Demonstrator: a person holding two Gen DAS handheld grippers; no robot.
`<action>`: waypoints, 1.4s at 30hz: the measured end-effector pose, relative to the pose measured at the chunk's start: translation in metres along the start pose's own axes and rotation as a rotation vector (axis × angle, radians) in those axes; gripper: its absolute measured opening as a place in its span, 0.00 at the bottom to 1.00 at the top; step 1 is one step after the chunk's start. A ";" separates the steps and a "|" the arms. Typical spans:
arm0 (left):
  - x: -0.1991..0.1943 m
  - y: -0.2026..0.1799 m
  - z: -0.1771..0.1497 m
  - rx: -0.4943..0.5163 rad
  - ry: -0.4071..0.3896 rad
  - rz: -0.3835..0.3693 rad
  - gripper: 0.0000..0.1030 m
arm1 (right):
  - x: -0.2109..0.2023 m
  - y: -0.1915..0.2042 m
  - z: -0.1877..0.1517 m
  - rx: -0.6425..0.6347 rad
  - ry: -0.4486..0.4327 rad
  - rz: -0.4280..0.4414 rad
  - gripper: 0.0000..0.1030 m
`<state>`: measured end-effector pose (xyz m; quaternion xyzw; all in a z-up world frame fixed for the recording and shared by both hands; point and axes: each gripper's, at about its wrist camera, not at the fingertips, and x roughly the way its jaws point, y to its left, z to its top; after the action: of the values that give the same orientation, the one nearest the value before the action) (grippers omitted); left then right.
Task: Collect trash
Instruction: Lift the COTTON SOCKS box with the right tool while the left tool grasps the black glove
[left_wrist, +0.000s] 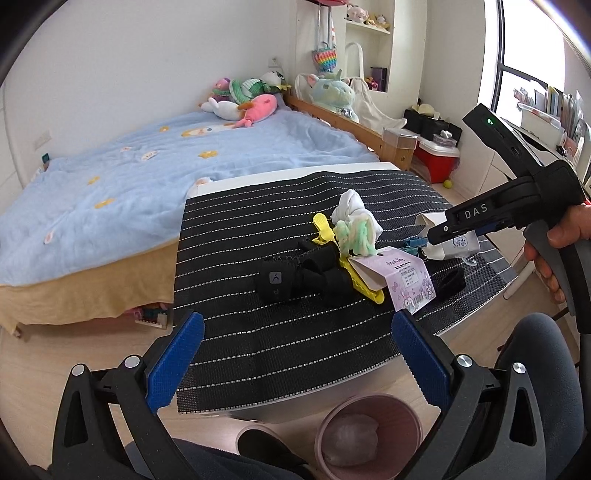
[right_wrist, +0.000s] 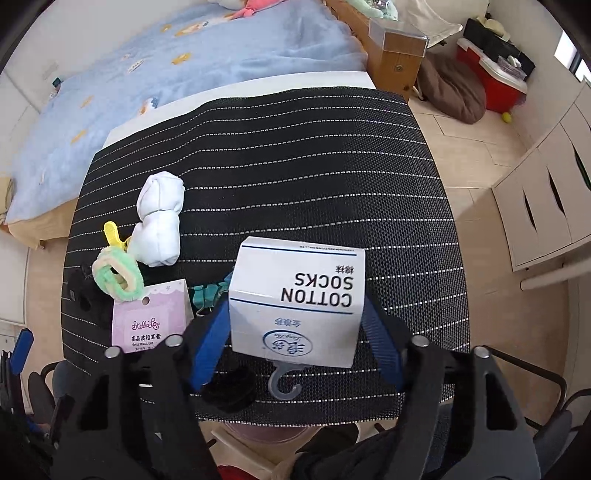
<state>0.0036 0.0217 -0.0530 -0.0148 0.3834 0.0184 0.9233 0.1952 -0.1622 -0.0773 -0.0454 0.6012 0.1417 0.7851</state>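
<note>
Grabbing the white sock box (right_wrist: 295, 299) on the striped mat (right_wrist: 295, 155), the right gripper (right_wrist: 295, 328) squeezes its sides. Left gripper (left_wrist: 295, 354) waits wide apart. Next, I think: lift it to the pink bin (left_wrist: 369, 435) below.

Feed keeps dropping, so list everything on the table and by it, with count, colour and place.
sock box: one, white, near edge, between right tool's fingers
purple card: one, beside box
fluffy ring: one, green-cream, above card
white socks: one bundle, mid-mat
yellow clip: one, by socks
black straps: one heap, mat centre
striped mat: one, black, covering table
bin: one, pink, on floor
left tool: open, empty
right tool: around box
hand: holding right tool
</note>
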 end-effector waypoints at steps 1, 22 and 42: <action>0.000 0.000 0.000 0.001 0.000 0.000 0.95 | -0.001 0.000 0.000 -0.003 -0.004 0.003 0.61; 0.024 0.005 0.020 -0.002 0.068 -0.005 0.95 | -0.065 -0.012 -0.011 -0.022 -0.131 0.105 0.61; 0.100 0.015 0.048 -0.026 0.301 -0.039 0.95 | -0.066 -0.017 -0.017 -0.022 -0.123 0.121 0.61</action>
<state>0.1071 0.0407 -0.0903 -0.0367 0.5166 0.0032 0.8554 0.1687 -0.1935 -0.0200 -0.0087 0.5519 0.1980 0.8100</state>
